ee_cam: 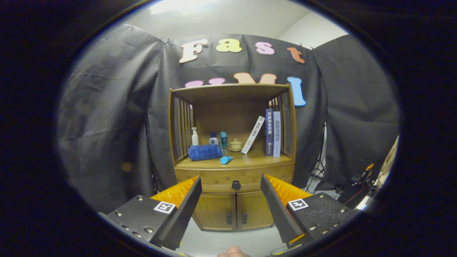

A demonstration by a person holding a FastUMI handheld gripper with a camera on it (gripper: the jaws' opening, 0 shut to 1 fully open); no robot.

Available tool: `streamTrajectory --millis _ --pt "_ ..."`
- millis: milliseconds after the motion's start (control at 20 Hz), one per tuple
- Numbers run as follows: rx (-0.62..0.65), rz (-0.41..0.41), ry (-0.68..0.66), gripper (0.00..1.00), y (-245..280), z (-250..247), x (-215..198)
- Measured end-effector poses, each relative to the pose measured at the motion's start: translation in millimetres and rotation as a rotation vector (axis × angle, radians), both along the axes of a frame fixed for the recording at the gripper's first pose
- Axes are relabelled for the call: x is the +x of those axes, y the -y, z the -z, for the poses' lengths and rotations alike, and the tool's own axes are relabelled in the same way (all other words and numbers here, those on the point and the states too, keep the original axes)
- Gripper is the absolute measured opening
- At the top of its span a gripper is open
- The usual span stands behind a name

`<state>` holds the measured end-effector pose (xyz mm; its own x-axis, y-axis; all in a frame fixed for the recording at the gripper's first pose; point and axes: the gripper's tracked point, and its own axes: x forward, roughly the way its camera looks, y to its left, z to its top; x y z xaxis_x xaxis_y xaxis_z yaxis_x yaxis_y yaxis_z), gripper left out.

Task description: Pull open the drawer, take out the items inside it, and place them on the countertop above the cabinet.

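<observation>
Beyond the released tongs [231, 185], drawer [234, 177] sits shut, items on tabletop [250, 159]: either stage fits.

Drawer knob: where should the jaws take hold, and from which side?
Grip the round dark knob at the middle of the closed drawer front, coming straight on from the front. It is the only part that sticks out there. The gripper is open, its jaws set wide to either side of the knob but short of it, so closing across the knob's sides looks workable.
</observation>
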<state>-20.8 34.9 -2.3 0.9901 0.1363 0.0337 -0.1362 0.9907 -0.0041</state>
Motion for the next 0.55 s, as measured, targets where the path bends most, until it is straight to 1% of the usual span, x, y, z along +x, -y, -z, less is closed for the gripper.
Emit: streamTrajectory --millis 200,400,550 --pt "-0.002 0.004 0.023 0.99 9.6 -9.4 -6.2" --pt "0.024 0.002 0.027 0.99 11.2 -9.5 -6.5" --pt "0.014 0.007 0.03 0.99 11.4 -8.7 -5.2"
